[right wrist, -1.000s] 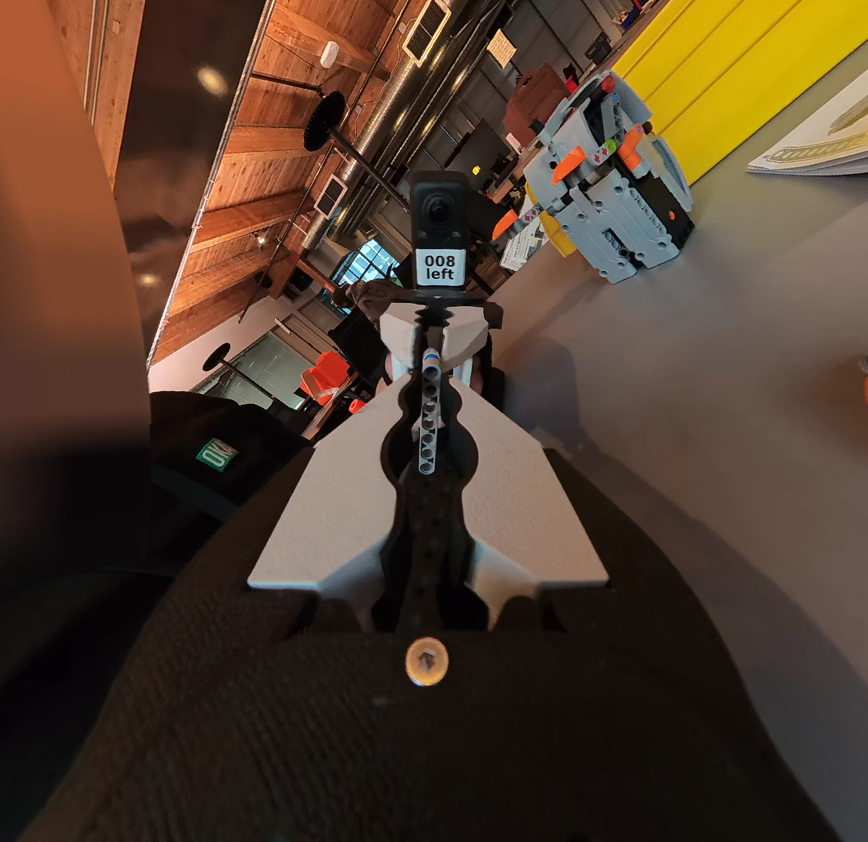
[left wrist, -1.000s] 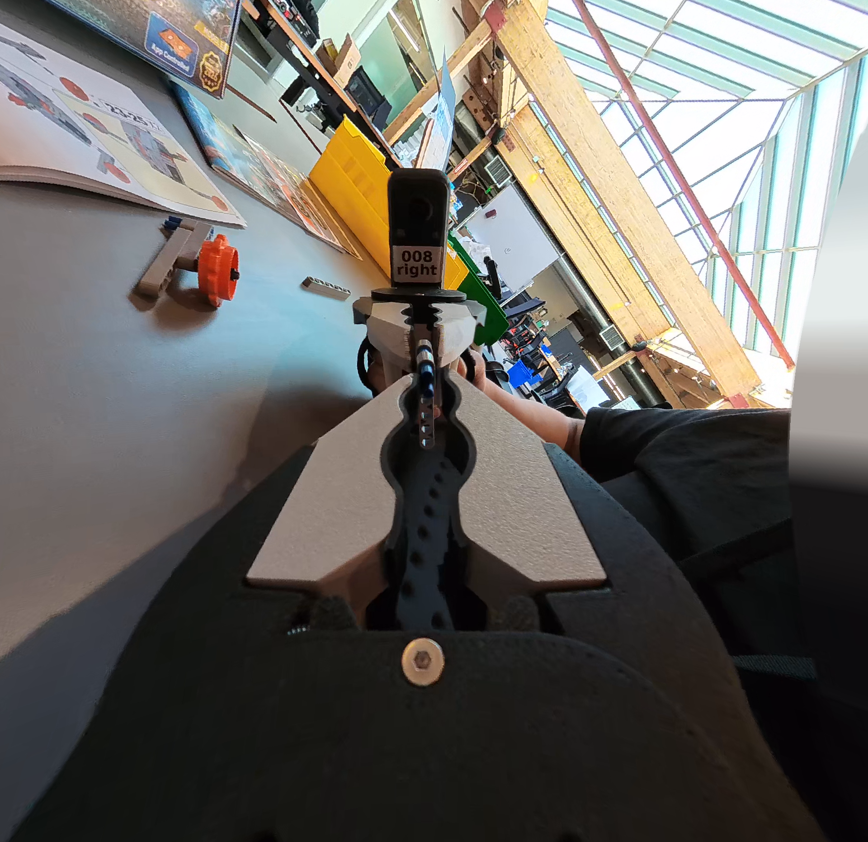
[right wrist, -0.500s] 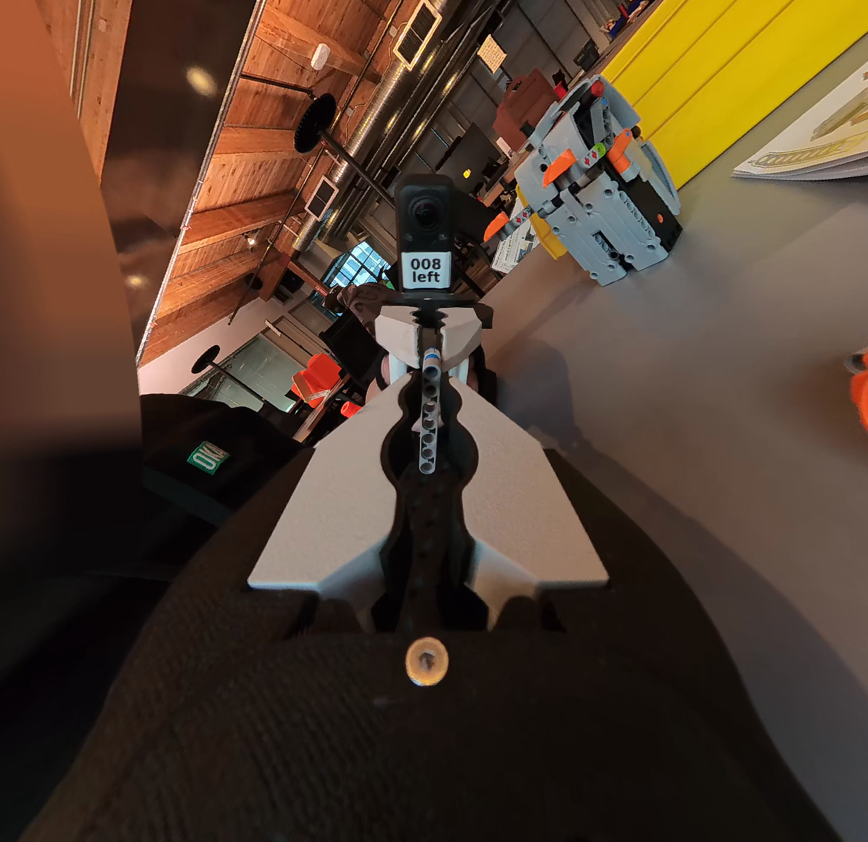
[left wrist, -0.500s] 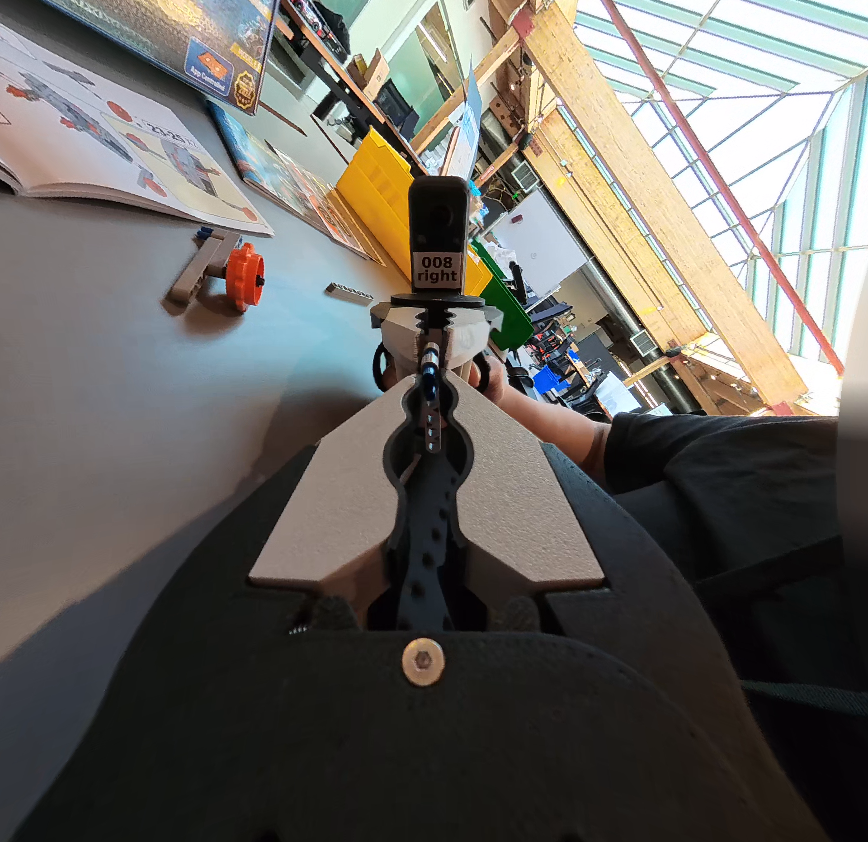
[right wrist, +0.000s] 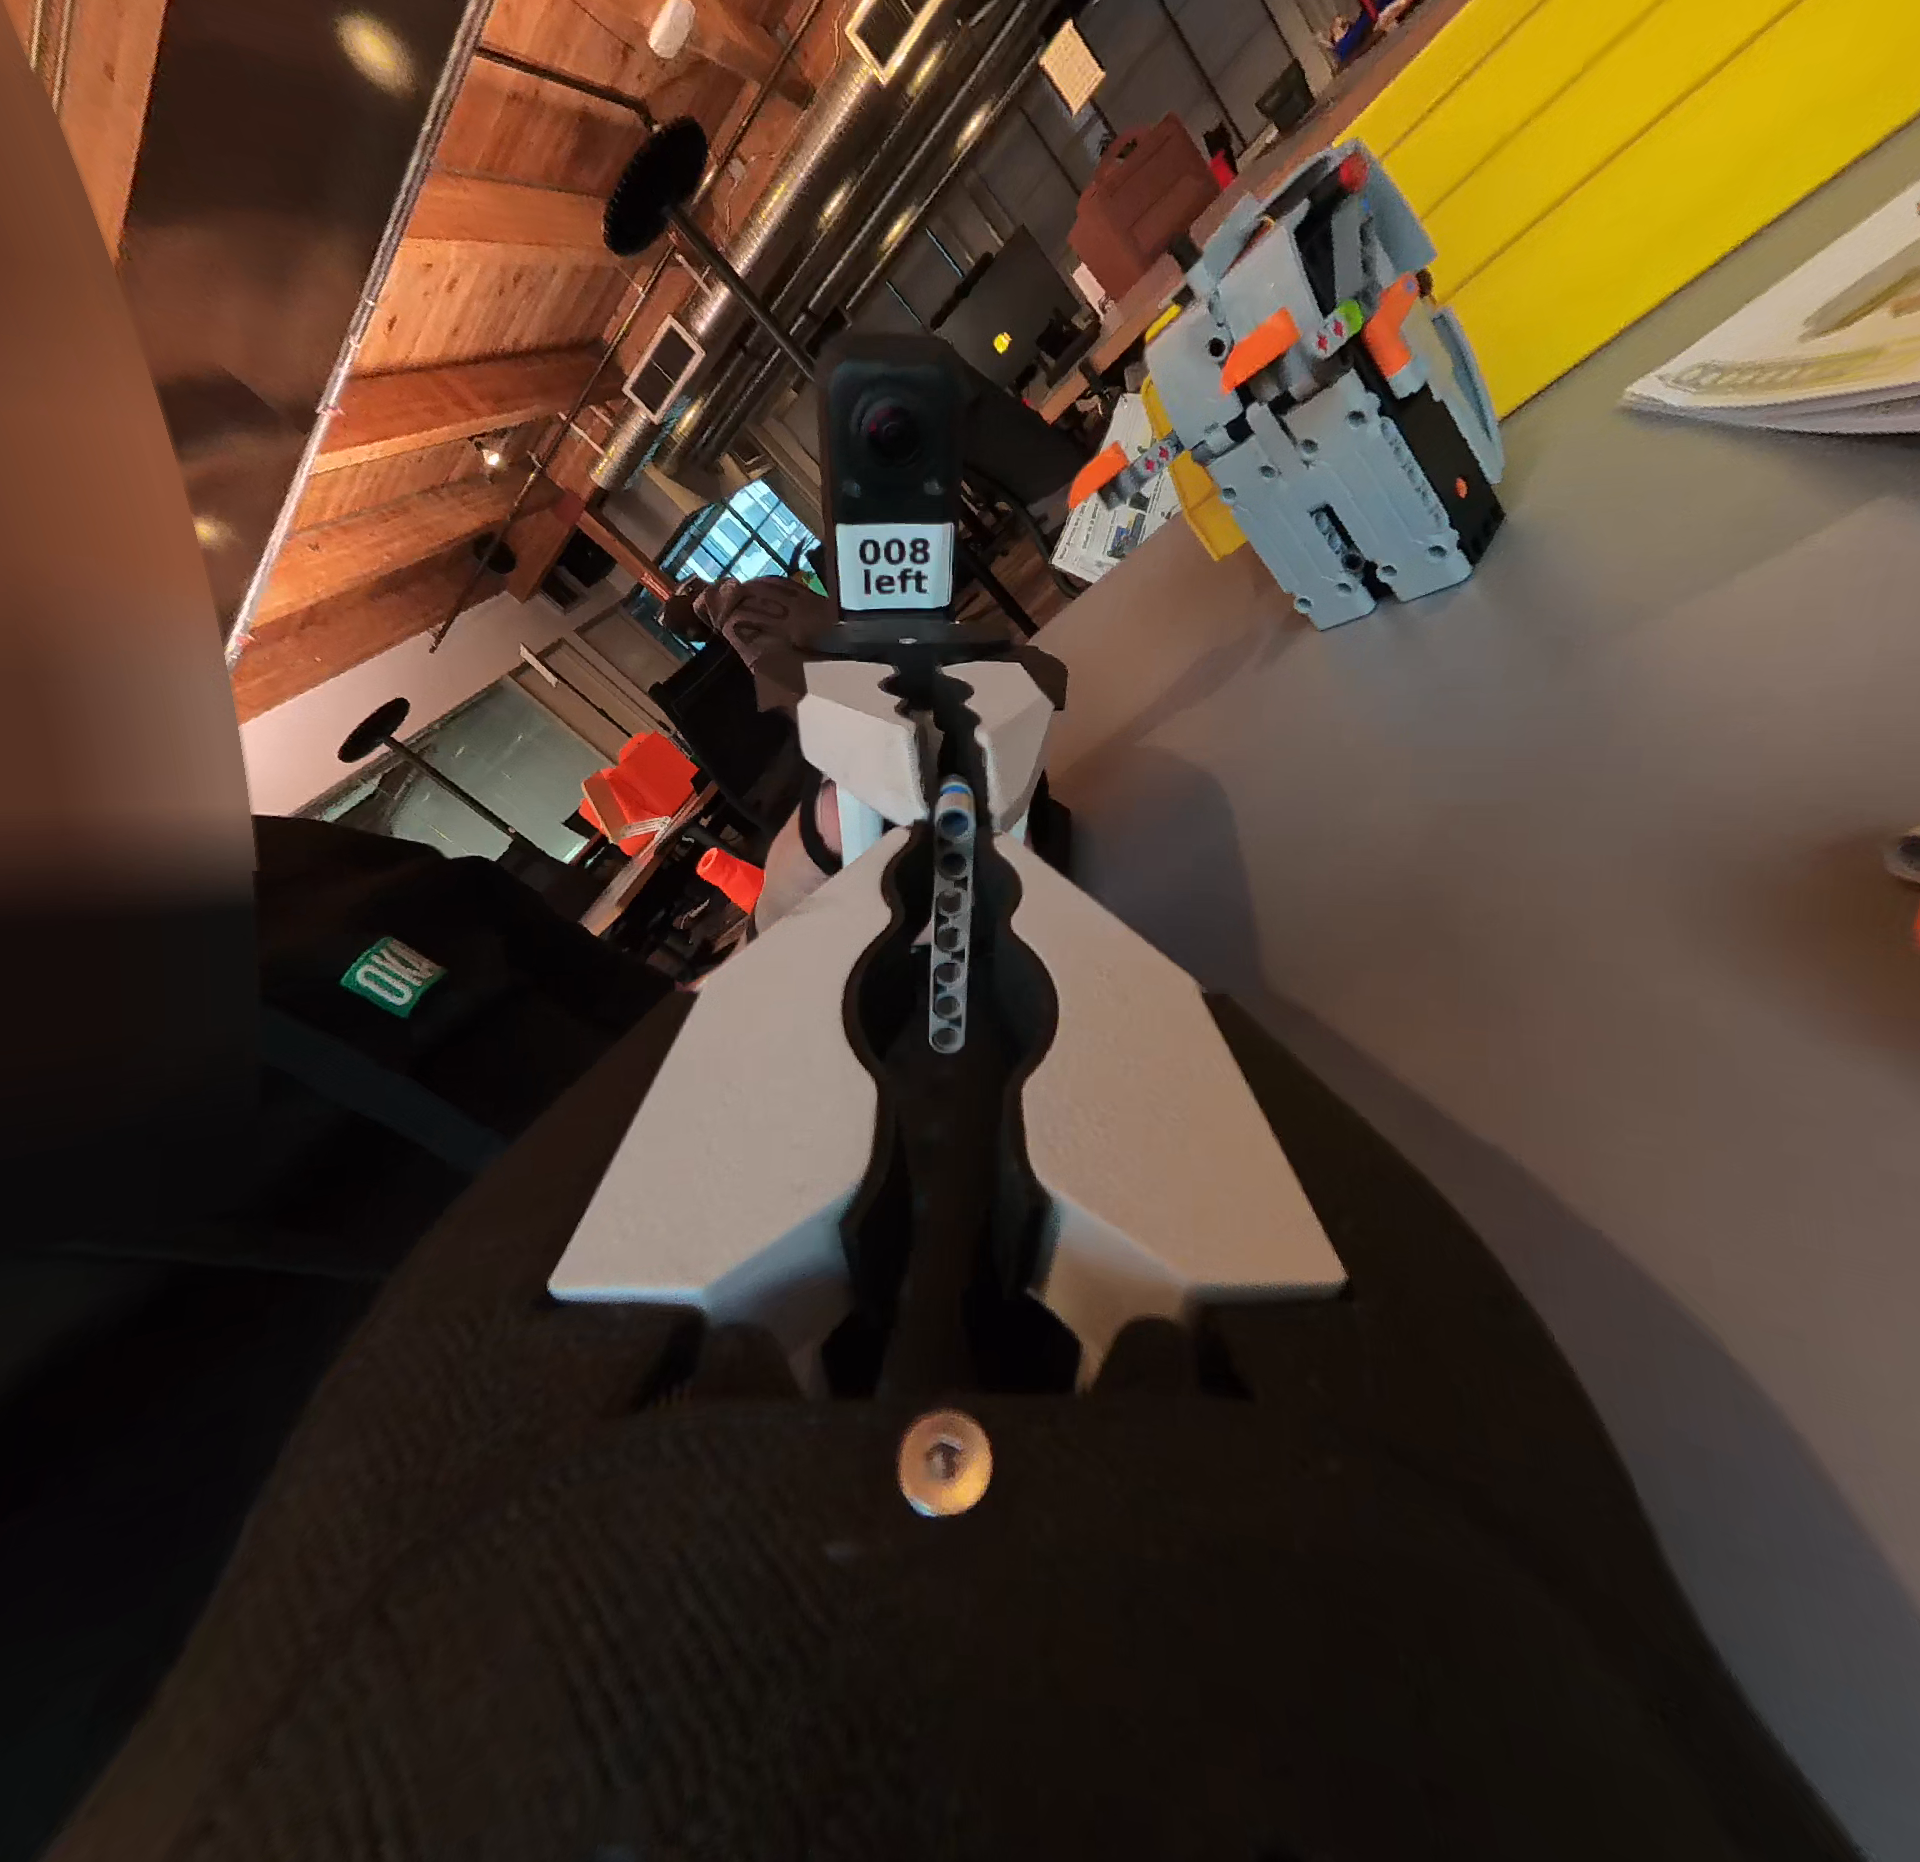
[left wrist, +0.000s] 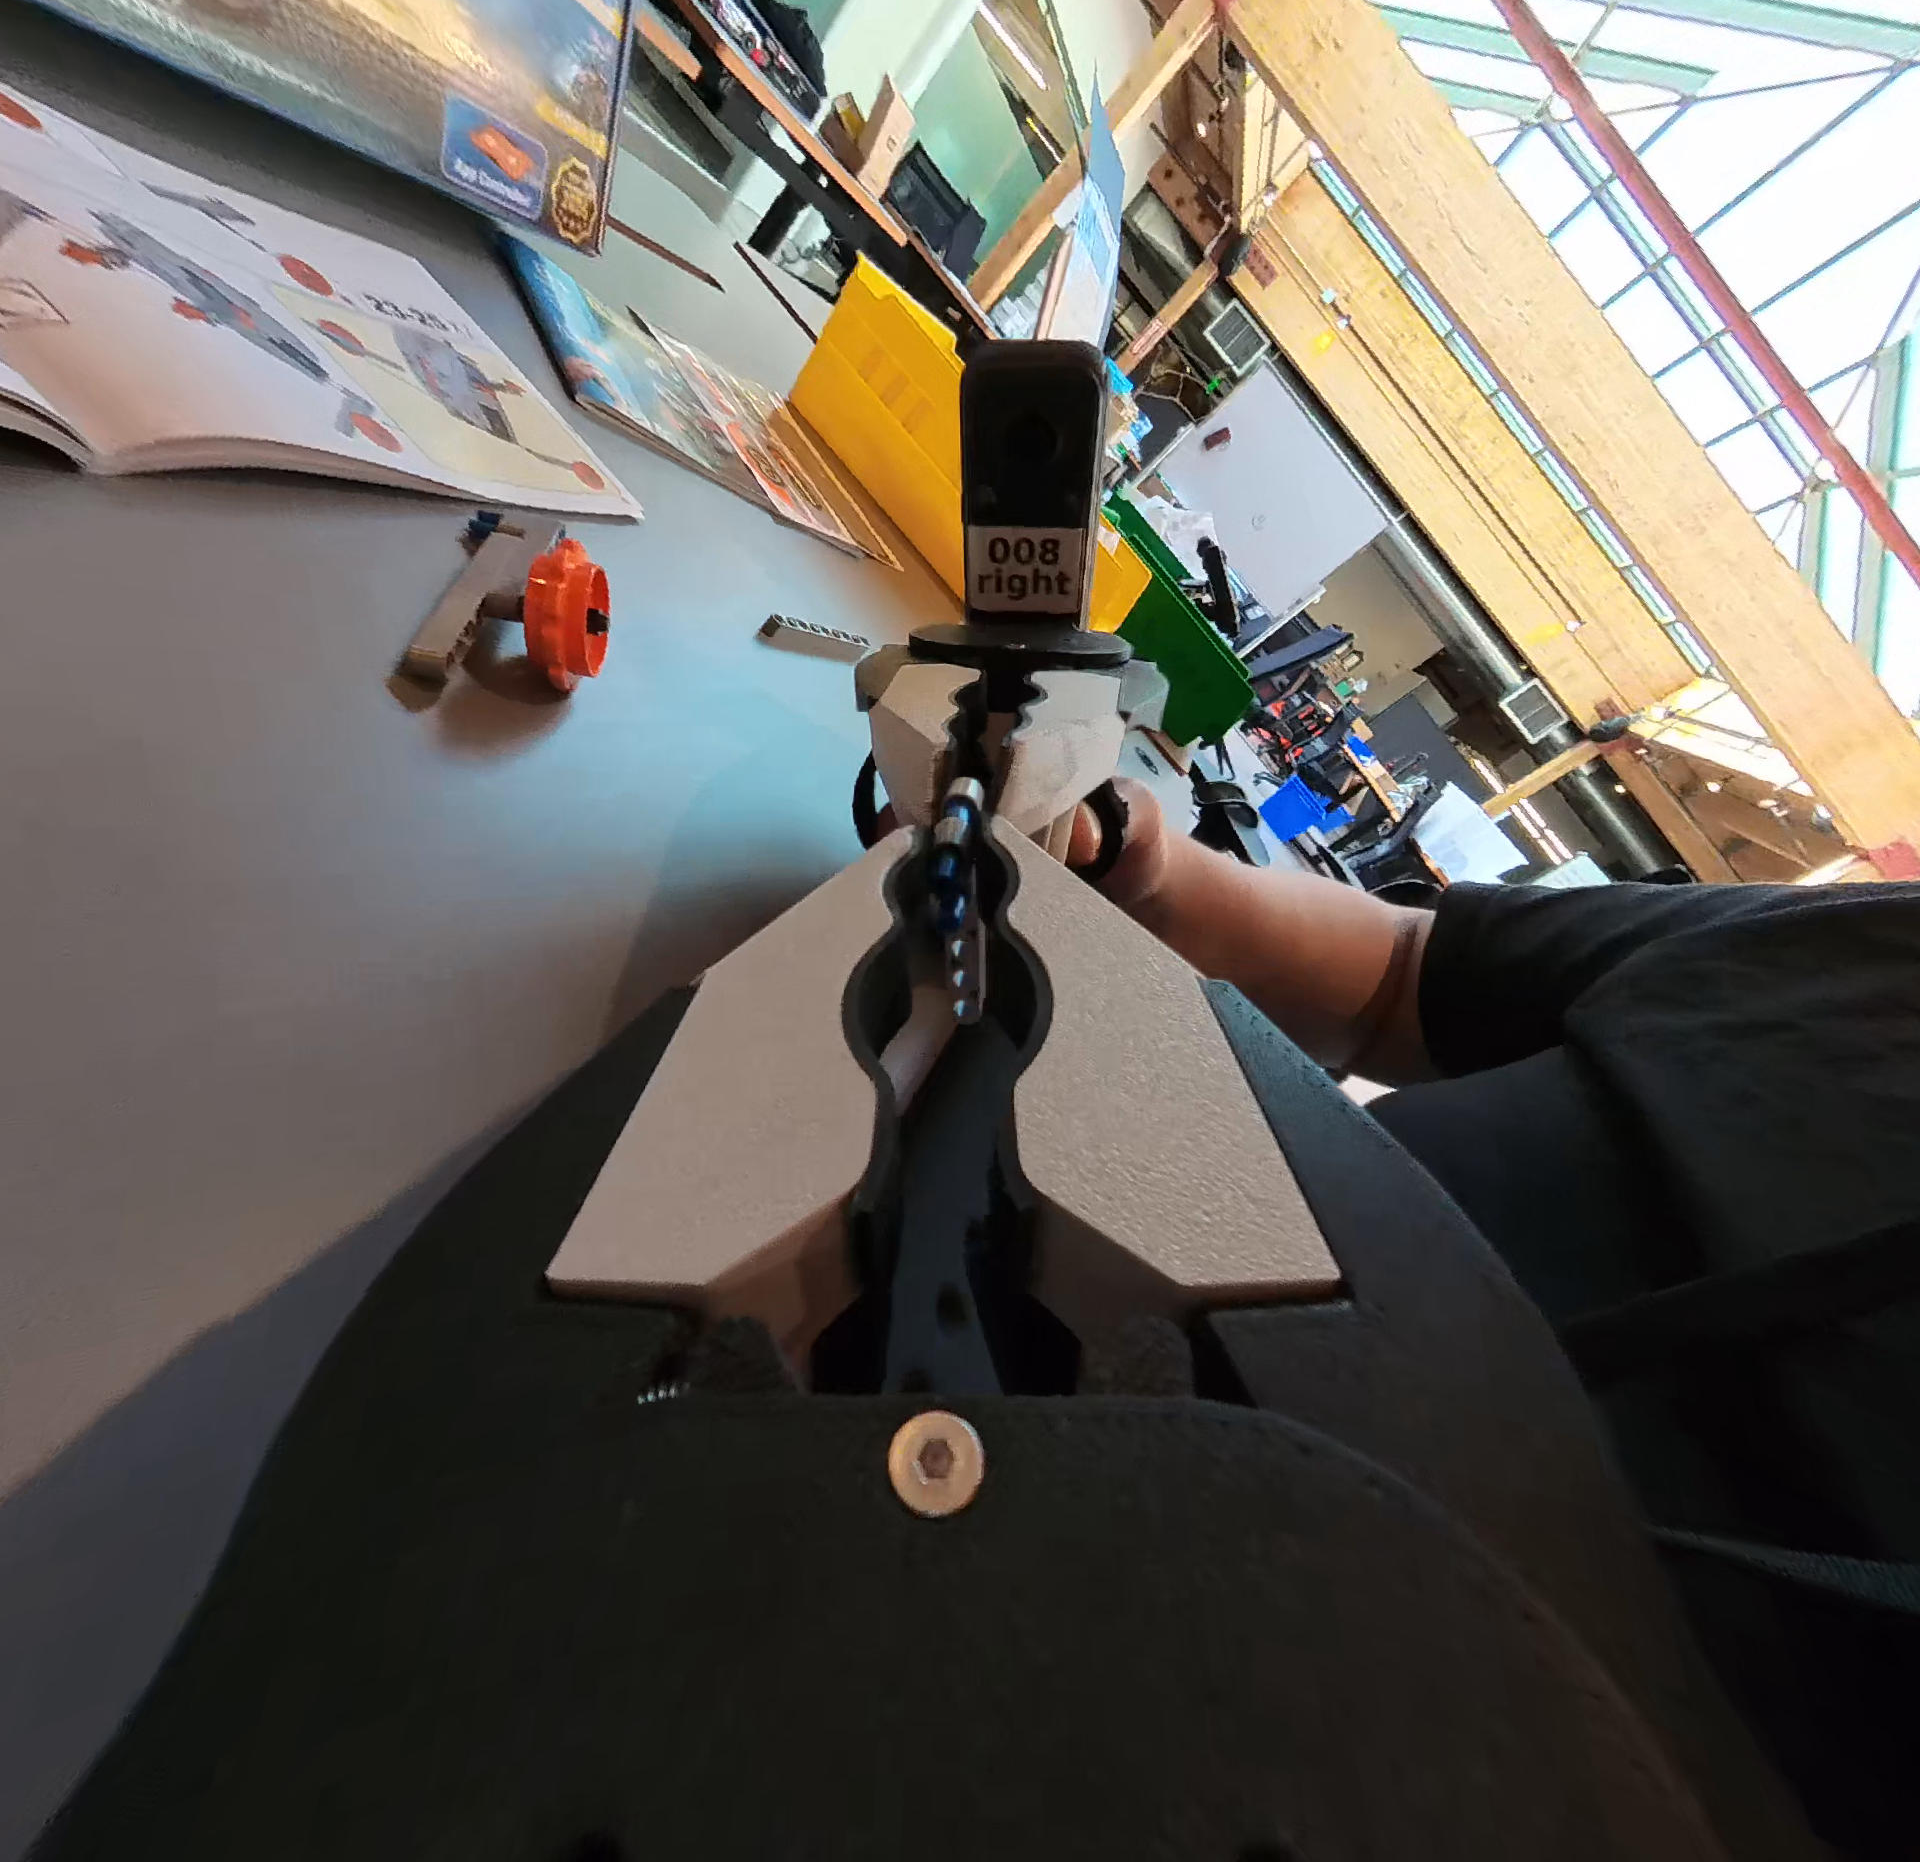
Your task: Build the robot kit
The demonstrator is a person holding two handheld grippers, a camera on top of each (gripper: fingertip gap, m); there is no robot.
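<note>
My two grippers face each other tip to tip above the grey table (left wrist: 260, 929). My left gripper (left wrist: 951, 846) is shut on a thin grey beam with holes (left wrist: 964, 965), which carries blue pins (left wrist: 943, 882) and lies slightly tilted in the finger gap. My right gripper (right wrist: 951, 836) is shut on a grey beam with holes (right wrist: 948, 939) with a pale pin end (right wrist: 952, 806) at its tip. The right gripper also shows in the left wrist view (left wrist: 982, 742), held by a hand (left wrist: 1195, 877). The left gripper shows in the right wrist view (right wrist: 940, 742). Whether it is one beam or two joined, I cannot tell.
An orange gear on a grey beam (left wrist: 561, 612) and a small loose grey beam (left wrist: 816, 628) lie on the table. An open instruction booklet (left wrist: 260, 358), a set box (left wrist: 364, 46), and yellow (left wrist: 894, 410) and green (left wrist: 1174, 628) bins stand behind. A grey-and-orange built model (right wrist: 1340, 462) stands beside a yellow bin (right wrist: 1662, 150).
Both grippers have shifted and turned a little together, staying tip to tip and shut. The beam now looks more tilted in the left gripper's gap.
</note>
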